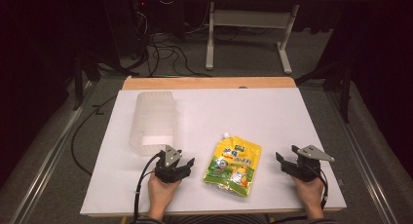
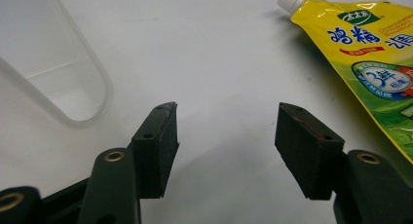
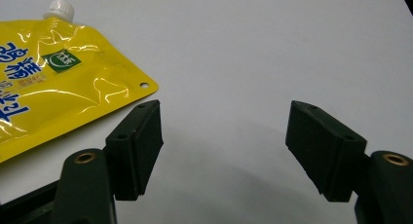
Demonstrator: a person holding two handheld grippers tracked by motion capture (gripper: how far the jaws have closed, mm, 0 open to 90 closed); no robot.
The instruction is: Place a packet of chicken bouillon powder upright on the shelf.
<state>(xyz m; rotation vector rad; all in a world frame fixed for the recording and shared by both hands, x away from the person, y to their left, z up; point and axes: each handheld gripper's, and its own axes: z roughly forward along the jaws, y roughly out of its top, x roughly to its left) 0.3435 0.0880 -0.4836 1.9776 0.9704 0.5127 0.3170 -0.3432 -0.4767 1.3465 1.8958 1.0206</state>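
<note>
I am holding my left gripper [image 1: 185, 164] and right gripper [image 1: 284, 160] spread, empty, flanking the yellow spouted seasoning pouch [image 1: 233, 166] lying flat between them. Looks soft, slick; pinching an edge seam seems best.

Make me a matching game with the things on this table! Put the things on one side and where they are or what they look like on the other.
Things:
1. pouch
2. plastic container
3. left tool
4. right tool

Descriptions:
A. clear, lying on its side
B. yellow, white cap
C. open, right of the pouch
D. open, just below the container

Pairs: 1-B, 2-A, 3-D, 4-C
</note>
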